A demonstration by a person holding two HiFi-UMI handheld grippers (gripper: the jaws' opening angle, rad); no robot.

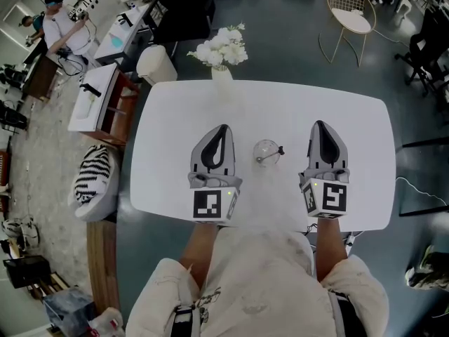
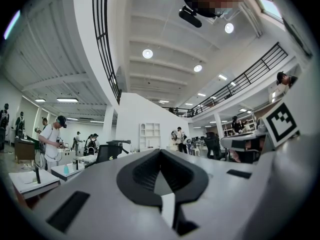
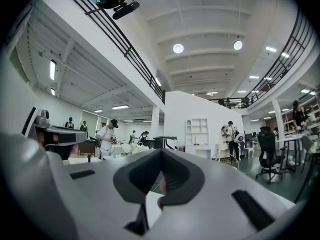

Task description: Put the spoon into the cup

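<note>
Currently I have both grippers resting level on the white table [image 1: 175, 118], side by side and well apart, pointing away from me toward the far edge. The left gripper [image 1: 224, 127] has its fingers brought together at the tips. Its own view [image 2: 160, 152] shows the dark pads meeting, with nothing caught between them. The right gripper [image 1: 319, 123] is the same: fingers closed tip to tip and empty in its own view [image 3: 161, 151].

Between the two grippers stands the cup [image 1: 266, 149], a small clear glass, upright and touching neither gripper. The spoon [image 1: 275, 152] appears to sit inside it already. I can make out a thin line slanting across the glass, with a dark end poking over the rim on the side toward the right gripper. It is too small for me to say more about how it lies.

At the far edge of the table a white vase [image 1: 222, 74] holds a bunch of white flowers [image 1: 221, 49]. Beyond the table, on the dark floor, is a wire-framed chair [image 1: 349, 12] with a pale seat. Off the table's left side I see a black-and-white striped cushion [image 1: 93, 175]. Further away that way, a person in a white top [image 1: 63, 27] stands beside a row of desks.
</note>
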